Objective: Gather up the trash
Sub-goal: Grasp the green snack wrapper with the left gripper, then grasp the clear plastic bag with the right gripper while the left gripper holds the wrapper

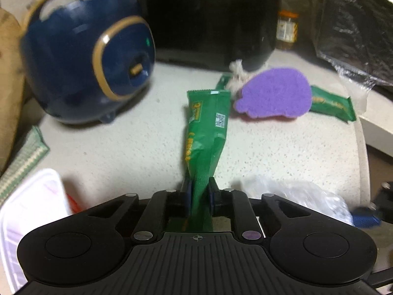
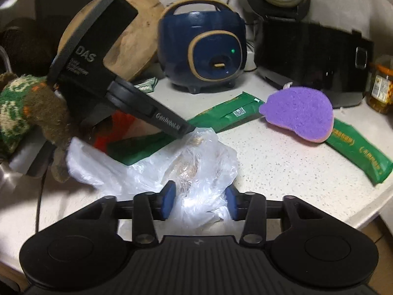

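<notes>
In the left wrist view my left gripper (image 1: pixel 200 196) is shut on a green snack wrapper (image 1: pixel 208 127), which is pinched between the blue pads and sticks out forward over the speckled counter (image 1: pixel 282 147). In the right wrist view the same wrapper (image 2: pixel 228 113) runs from the left gripper (image 2: pixel 189 129) toward a purple sponge (image 2: pixel 299 113). My right gripper (image 2: pixel 200 202) has its pads against a crumpled clear plastic bag (image 2: pixel 196 167) bunched between them. A second green wrapper (image 2: pixel 356 154) lies partly under the sponge (image 1: pixel 275 93).
A blue rice cooker (image 2: pixel 203 54) and a black appliance (image 2: pixel 312 59) stand at the back, with a glass jar (image 2: pixel 380 86) at the right. A white tray (image 1: pixel 32 209) sits near left. A knitted sleeve (image 2: pixel 17 103) shows at left. The counter edge (image 2: pixel 368 209) curves at right.
</notes>
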`<state>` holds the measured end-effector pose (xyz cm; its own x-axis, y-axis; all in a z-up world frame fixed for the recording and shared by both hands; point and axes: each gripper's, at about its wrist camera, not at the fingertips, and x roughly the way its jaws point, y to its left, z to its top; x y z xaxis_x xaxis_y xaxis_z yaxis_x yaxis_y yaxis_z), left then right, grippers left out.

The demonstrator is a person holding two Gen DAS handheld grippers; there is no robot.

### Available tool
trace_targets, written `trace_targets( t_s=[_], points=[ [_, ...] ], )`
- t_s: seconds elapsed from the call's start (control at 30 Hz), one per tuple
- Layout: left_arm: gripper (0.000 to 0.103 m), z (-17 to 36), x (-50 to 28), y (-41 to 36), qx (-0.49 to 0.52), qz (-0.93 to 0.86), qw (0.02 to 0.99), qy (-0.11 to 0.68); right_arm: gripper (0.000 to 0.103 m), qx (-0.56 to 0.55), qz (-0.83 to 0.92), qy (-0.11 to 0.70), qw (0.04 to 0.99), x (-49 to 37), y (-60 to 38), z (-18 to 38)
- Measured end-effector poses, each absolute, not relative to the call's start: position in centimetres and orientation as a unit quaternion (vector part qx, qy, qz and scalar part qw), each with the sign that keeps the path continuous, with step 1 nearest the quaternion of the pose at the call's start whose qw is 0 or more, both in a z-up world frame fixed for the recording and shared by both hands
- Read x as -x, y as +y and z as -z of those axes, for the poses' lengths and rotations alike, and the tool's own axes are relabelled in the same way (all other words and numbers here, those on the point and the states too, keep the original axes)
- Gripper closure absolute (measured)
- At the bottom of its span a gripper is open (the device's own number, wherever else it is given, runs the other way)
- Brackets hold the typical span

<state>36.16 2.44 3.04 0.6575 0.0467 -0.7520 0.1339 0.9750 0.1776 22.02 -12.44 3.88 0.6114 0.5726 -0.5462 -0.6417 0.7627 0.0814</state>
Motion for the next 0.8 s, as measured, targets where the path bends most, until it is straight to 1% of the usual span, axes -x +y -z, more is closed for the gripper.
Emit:
trace_targets(
  t_s=[0.07, 0.13, 0.17, 0.2, 0.4, 0.53, 0.6, 0.63, 0.67, 0.7, 0.73, 0.77, 0.8],
  points=[
    [0.087, -4.2, -35.1, 2.5, -0.107, 0.021, 0.914, 0.390, 0.079, 0.065, -0.340, 0.267, 0.900, -20.3, -13.0, -4.9],
    [0.087, -5.6, -33.8, 2.5, -0.104, 0.020, 0.923, 0.371, 0.082, 0.069, -0.335, 0.248, 0.907, -18.5, -13.6, -6.0],
    [0.087, -6.1, -33.2, 2.4, -0.102, 0.020, 0.926, 0.363, 0.088, 0.070, -0.330, 0.239, 0.911, -17.5, -14.0, -6.7],
    [0.087, -6.7, -32.4, 2.2, -0.099, 0.022, 0.929, 0.355, 0.095, 0.070, -0.327, 0.233, 0.913, -16.9, -14.3, -7.1],
    [0.087, -9.0, -27.0, -0.7, -0.094, 0.059, 0.945, 0.309, 0.095, 0.060, -0.310, 0.202, 0.927, -13.4, -16.1, -8.7],
    [0.086, -9.4, -24.1, -1.3, -0.082, 0.052, 0.951, 0.294, 0.095, 0.045, -0.296, 0.182, 0.937, -14.0, -15.3, -8.4],
    [0.086, -9.5, -23.0, -0.5, -0.083, 0.038, 0.950, 0.300, 0.093, 0.046, -0.312, 0.190, 0.930, -15.2, -14.7, -7.6],
    [0.086, -9.5, -22.4, -0.1, -0.081, 0.031, 0.949, 0.303, 0.089, 0.045, -0.311, 0.200, 0.928, -15.7, -14.5, -7.1],
    [0.086, -9.6, -21.6, 0.5, -0.079, 0.022, 0.948, 0.308, 0.072, 0.044, -0.310, 0.207, 0.927, -15.5, -14.6, -6.7],
    [0.086, -9.6, -21.0, 0.9, -0.079, 0.016, 0.947, 0.312, 0.041, 0.041, -0.314, 0.210, 0.925, -15.6, -14.6, -6.4],
    [0.086, -9.6, -20.5, 1.2, -0.081, 0.008, 0.946, 0.313, 0.027, 0.038, -0.316, 0.209, 0.924, -15.6, -14.6, -6.2],
    [0.086, -9.5, -20.2, 1.5, -0.084, -0.001, 0.946, 0.313, 0.014, 0.032, -0.314, 0.204, 0.927, -15.6, -14.5, -5.9],
    [0.086, -9.5, -20.0, 1.6, -0.088, -0.007, 0.946, 0.312, 0.013, 0.026, -0.311, 0.204, 0.928, -15.9, -14.2, -5.7]
  ],
)
